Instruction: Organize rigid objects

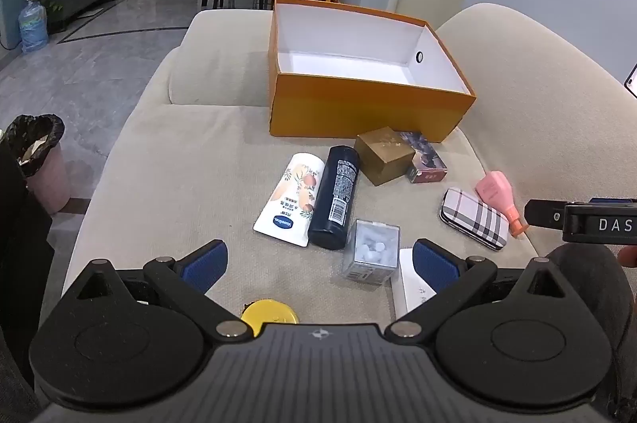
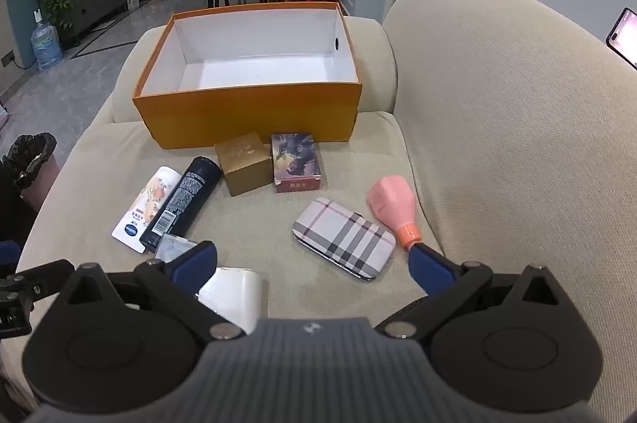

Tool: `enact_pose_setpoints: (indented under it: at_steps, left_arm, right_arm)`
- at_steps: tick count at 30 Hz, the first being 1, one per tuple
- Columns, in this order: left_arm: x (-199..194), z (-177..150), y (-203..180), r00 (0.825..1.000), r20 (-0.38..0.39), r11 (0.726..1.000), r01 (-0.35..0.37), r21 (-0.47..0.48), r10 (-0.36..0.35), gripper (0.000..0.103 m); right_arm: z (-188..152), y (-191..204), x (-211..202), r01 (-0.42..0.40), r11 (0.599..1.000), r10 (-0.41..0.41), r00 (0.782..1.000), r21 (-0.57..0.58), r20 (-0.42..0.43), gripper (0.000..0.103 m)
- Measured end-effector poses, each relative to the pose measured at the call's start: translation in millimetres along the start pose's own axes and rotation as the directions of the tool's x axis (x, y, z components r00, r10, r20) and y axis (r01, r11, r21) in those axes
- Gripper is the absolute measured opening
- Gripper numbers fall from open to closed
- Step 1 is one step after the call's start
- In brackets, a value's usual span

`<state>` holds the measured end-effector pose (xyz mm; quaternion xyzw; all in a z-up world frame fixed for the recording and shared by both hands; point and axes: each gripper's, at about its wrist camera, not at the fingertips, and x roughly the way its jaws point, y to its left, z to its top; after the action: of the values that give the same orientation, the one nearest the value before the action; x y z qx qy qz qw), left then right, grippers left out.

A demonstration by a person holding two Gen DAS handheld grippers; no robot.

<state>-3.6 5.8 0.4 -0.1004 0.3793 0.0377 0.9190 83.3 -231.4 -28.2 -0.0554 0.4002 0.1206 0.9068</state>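
Box: we see the orange box (image 1: 370,112) open and white inside, in the upper middle of both views, on the beige sofa (image 1: 191,160).
Left claw: we hold the left gripper (image 1: 320,260) wide open with nothing between its blue pads, low in the frame.
Right claw: our right gripper (image 2: 314,260) is spread wide too and grips nothing.
Middle row: white tube (image 1: 292,198) and dark bottle (image 1: 336,196) lie side by side, touching; gold box (image 1: 384,154) and card box (image 1: 424,156) sit just in front of the orange box.
Right side: plaid case (image 2: 344,238) lies beside the pink bottle (image 2: 392,206), whose cap is near our right pad.
Near edge: clear box (image 1: 372,256), white box (image 2: 235,297) and yellow lid (image 1: 270,313) lie closest to us.
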Motion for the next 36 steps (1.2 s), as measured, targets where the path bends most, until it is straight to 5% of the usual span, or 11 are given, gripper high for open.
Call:
enact_pose_setpoints:
  at_steps: [36]
  left_arm:
    - [2.4,-0.6,-1.3,1.0,-0.009,1.0,-0.006,0.004,0.006,0.103]
  right_arm:
    - [3.0,-3.6,-0.4,0.008,1.0,-0.008,1.0,0.0,-0.001,0.1]
